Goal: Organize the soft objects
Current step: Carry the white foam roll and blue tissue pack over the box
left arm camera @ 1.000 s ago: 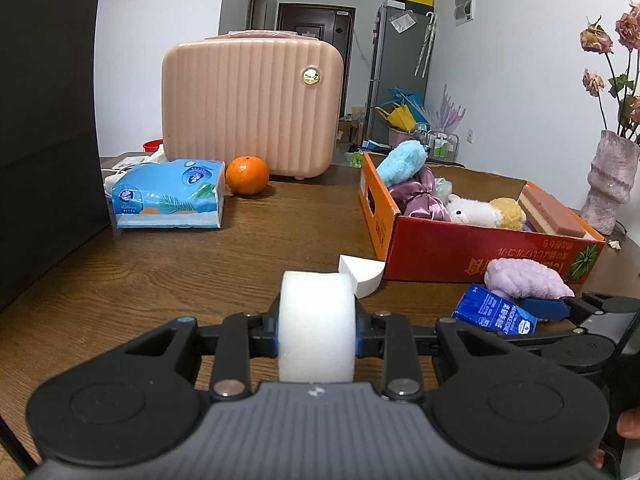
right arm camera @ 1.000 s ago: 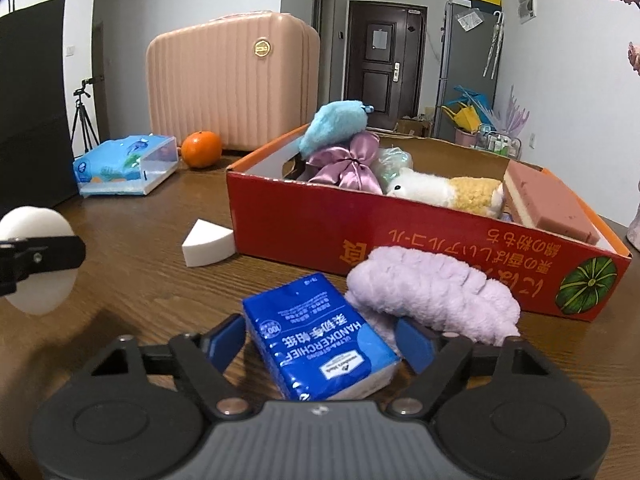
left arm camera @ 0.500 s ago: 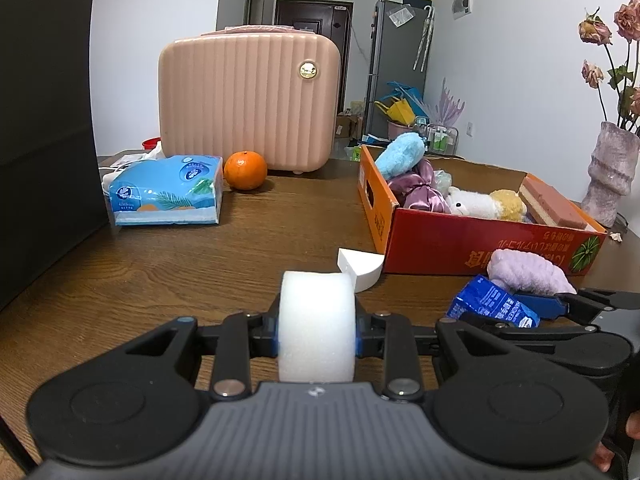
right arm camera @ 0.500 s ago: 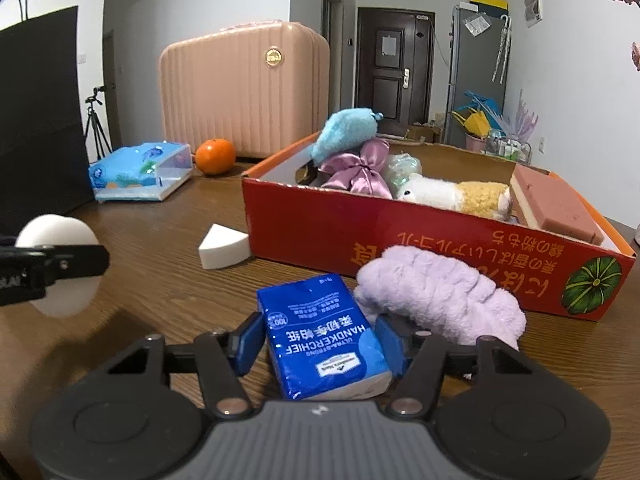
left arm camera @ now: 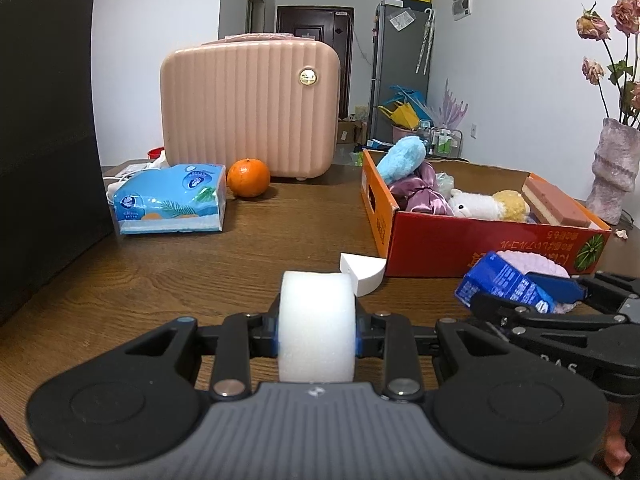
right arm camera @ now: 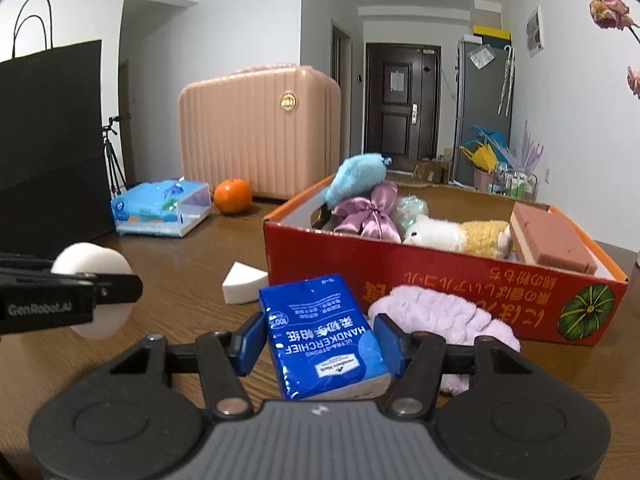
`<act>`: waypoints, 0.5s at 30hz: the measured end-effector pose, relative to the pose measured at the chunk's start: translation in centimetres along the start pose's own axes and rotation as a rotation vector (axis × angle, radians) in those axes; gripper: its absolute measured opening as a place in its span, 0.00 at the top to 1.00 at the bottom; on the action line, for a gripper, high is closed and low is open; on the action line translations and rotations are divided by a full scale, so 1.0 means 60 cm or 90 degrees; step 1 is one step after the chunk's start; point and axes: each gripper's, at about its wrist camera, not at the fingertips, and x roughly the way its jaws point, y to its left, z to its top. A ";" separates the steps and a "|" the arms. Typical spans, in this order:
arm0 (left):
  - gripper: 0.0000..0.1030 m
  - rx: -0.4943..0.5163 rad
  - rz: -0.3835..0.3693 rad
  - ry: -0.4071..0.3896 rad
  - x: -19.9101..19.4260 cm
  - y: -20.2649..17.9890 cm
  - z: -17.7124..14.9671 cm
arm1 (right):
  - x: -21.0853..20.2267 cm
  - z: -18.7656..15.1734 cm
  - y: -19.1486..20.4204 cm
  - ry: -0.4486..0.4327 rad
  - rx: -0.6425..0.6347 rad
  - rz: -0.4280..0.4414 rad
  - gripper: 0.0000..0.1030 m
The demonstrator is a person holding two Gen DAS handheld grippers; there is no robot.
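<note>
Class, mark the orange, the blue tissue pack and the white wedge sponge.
orange [left arm camera: 248, 177], left wrist view, front skin.
blue tissue pack [right arm camera: 322, 336], right wrist view, printed top face.
wedge sponge [right arm camera: 242, 286], right wrist view, flat side.

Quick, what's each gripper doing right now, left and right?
Left gripper: shut on the round white sponge.
Right gripper: jaws just closed, shut on the blue tissue pack.

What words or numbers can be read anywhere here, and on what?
"ULTRA-STRONG HANDKERCHIEF", upside down, and "100": blue tissue pack in the right gripper.
"GenRobot.AI": black left gripper holding the white round sponge.
Yellow characters, upside down: red cardboard box; not legible to me.
Light blue tissue packet: print too small.
</note>
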 end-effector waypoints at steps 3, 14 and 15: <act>0.71 0.002 0.005 -0.007 -0.003 -0.002 0.000 | -0.007 0.002 -0.001 -0.014 0.002 -0.001 0.44; 0.71 -0.010 0.014 -0.024 -0.010 -0.011 0.005 | -0.032 0.010 -0.003 -0.065 0.001 0.003 0.44; 0.71 -0.011 0.015 -0.025 -0.010 -0.012 0.005 | -0.033 0.011 -0.004 -0.069 0.002 0.003 0.44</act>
